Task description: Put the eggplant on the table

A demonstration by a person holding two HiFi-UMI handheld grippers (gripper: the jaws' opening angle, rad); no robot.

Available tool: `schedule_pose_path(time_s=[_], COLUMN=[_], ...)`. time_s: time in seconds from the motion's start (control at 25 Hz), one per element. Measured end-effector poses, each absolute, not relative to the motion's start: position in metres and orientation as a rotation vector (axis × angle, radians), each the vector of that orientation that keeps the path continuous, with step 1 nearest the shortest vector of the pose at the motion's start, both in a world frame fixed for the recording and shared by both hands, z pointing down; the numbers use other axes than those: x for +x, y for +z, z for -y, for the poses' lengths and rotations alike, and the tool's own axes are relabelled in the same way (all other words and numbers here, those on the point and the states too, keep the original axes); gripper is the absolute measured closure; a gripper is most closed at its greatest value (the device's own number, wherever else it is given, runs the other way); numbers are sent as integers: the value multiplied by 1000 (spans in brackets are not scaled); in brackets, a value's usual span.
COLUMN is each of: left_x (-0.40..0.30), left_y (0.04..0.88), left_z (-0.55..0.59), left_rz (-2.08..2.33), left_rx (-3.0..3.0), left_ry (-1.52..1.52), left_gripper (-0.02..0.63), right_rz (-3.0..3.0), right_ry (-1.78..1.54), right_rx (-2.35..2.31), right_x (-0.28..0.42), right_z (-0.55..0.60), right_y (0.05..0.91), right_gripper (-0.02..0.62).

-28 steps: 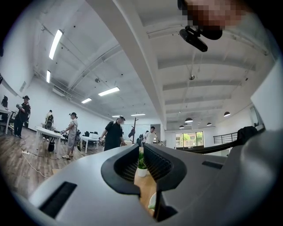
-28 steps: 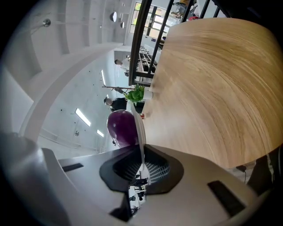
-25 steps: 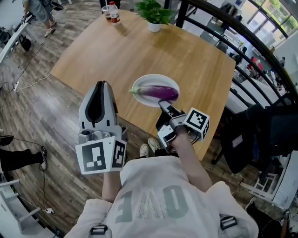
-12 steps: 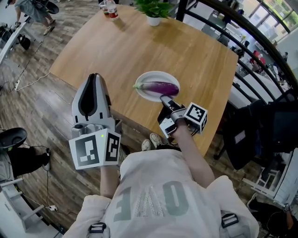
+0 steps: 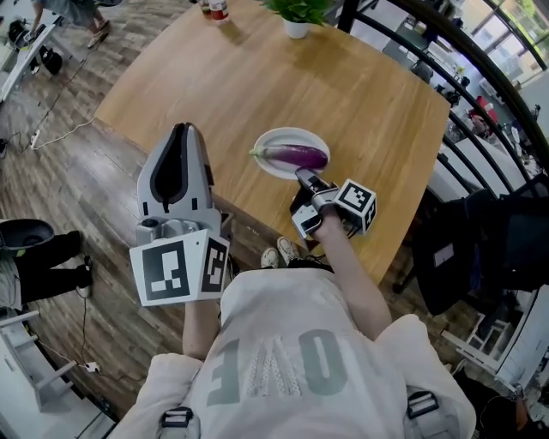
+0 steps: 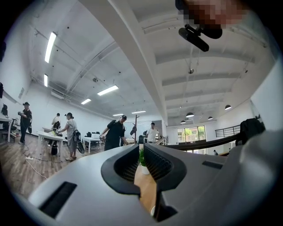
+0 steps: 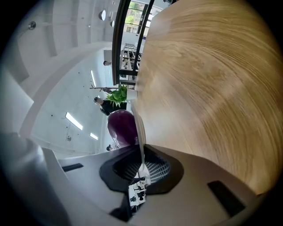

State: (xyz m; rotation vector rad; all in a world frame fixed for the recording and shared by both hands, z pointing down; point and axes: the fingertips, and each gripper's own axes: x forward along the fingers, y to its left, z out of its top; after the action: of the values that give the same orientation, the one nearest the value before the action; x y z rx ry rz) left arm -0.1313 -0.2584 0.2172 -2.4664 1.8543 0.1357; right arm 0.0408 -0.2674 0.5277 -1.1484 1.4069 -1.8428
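A purple eggplant (image 5: pixel 296 155) lies on a white plate (image 5: pixel 276 141) just over the wooden table (image 5: pixel 257 77), near its front edge. My right gripper (image 5: pixel 302 177) is shut on the plate's near rim. In the right gripper view the thin white plate rim (image 7: pixel 140 130) runs between the jaws of the right gripper (image 7: pixel 141 167), with the eggplant (image 7: pixel 123 127) behind it and the table (image 7: pixel 212 88) close alongside. Whether the plate rests on the wood I cannot tell. My left gripper (image 5: pixel 184 131) hangs off the table's front left edge, shut and holding nothing; its jaws (image 6: pixel 141 152) point level across the table.
A potted plant (image 5: pixel 298 12) and a bottle (image 5: pixel 218 9) stand at the table's far edge. A black railing (image 5: pixel 480 94) runs along the right, with a dark chair (image 5: pixel 489 249) beside it. Wooden floor lies left of the table; people stand at far desks.
My right gripper has sunk toward the tabletop with the plate and eggplant in it. The left gripper has hardly moved.
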Motion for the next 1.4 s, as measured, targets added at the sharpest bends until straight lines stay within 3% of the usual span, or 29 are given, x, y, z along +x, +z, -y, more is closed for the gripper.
schedule_pose_path(time_s=[1.4], left_x=[-125], left_y=[238], left_z=[298], left_rz=[-1903], left_rx=[-2470], left_ry=[15], left_gripper=[568], right_rz=[-1134], right_ry=[-2040], right_rx=[-1189], right_x=[31], right_z=[294], right_y=[602], right_gripper=[561])
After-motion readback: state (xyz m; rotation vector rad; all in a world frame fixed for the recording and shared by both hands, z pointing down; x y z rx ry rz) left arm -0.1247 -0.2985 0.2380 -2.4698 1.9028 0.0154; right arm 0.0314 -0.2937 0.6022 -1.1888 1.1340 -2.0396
